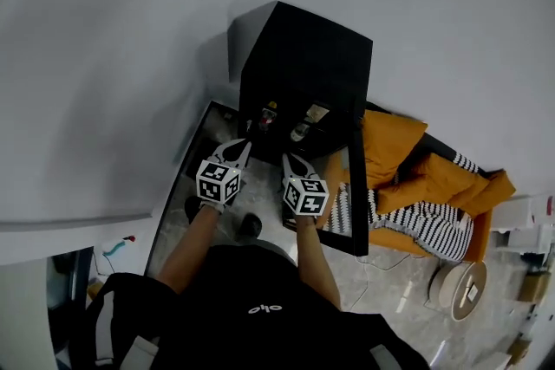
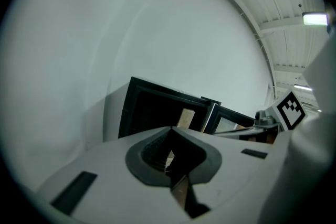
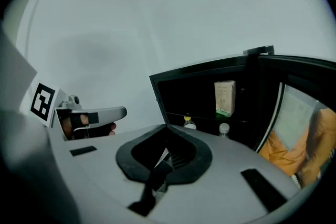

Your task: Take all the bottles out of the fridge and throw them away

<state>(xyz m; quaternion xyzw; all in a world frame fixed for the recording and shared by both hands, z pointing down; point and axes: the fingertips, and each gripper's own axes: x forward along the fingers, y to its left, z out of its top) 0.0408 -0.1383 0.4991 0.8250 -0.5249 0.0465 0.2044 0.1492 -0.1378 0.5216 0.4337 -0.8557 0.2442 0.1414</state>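
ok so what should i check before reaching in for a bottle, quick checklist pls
1. fridge door open: ok
2. bottles in sight: ok, yellow-capped bottle and white-capped bottle on the shelf below the carton
3. left claw empty: ok
4. right claw empty: ok
5. claws open for a grab: not ok, both shut
6. somewhere to throw them: cannot tell, nothing of the kind in view
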